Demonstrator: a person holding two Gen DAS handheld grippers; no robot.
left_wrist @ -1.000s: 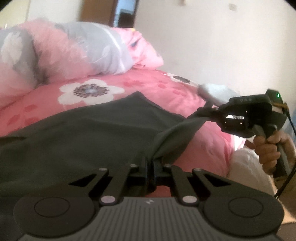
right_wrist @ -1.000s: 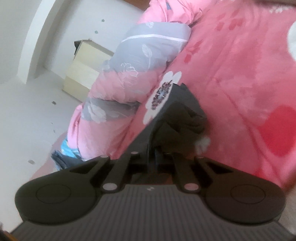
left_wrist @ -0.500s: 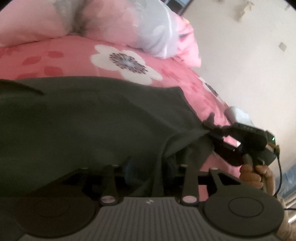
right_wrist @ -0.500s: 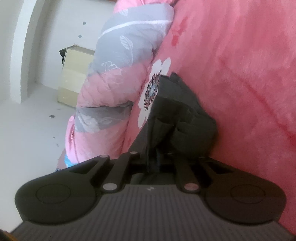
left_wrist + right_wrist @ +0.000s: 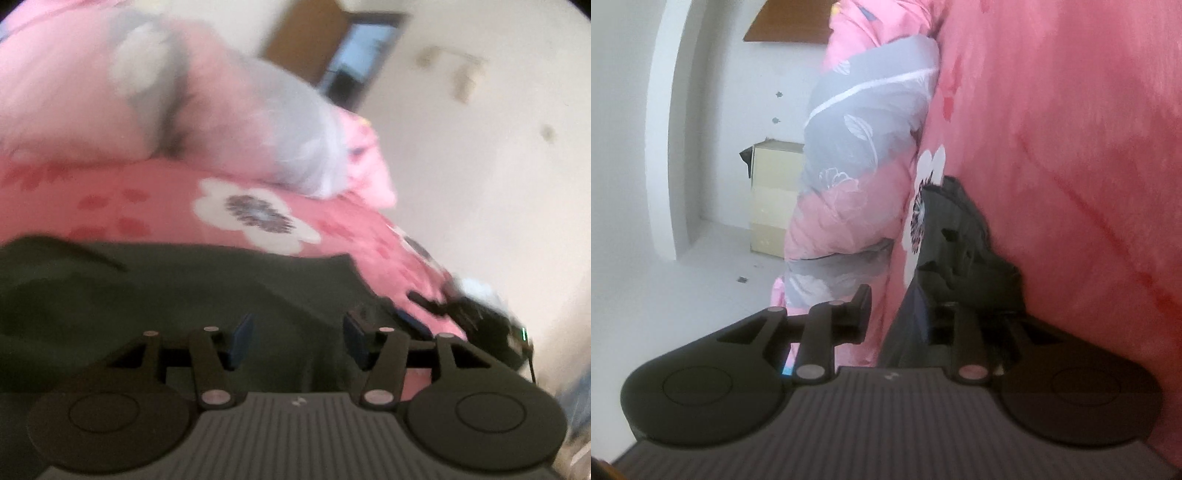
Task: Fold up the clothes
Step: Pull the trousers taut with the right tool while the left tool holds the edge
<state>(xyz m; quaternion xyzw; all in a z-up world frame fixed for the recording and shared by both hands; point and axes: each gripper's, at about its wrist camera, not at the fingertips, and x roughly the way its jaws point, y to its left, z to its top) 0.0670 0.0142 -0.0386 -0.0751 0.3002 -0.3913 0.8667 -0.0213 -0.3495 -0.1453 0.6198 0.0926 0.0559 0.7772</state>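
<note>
Left gripper (image 5: 297, 341) fingers (image 5: 242, 339): parted and opening, blue pads clear of the cloth, nothing pinched; a second ago they were shut on a bunched fold of the dark garment (image 5: 147, 302). Right gripper (image 5: 899, 314) fingers (image 5: 862, 306): opening too, a narrower gap; its left finger stands free against the floor background, its right finger is lost against the dark cloth, so contact on that side cannot be told. It too was clamped on the garment's edge a second ago. Reading: both hands have let go together, so the fold just carried over is laid down and this fold step looks finished. The garment now lies spread and fairly flat on the pink floral bedsheet (image 5: 332, 229), directly under and ahead of the left fingers, apart from the pads. In the right wrist view a rumpled corner of it (image 5: 960, 243) sits just beyond the fingertips, against the sheet, near the rolled quilt (image 5: 864, 147). Left view is motion-blurred; the right gripper shows there only as a dark smear at the garment's far corner.
</note>
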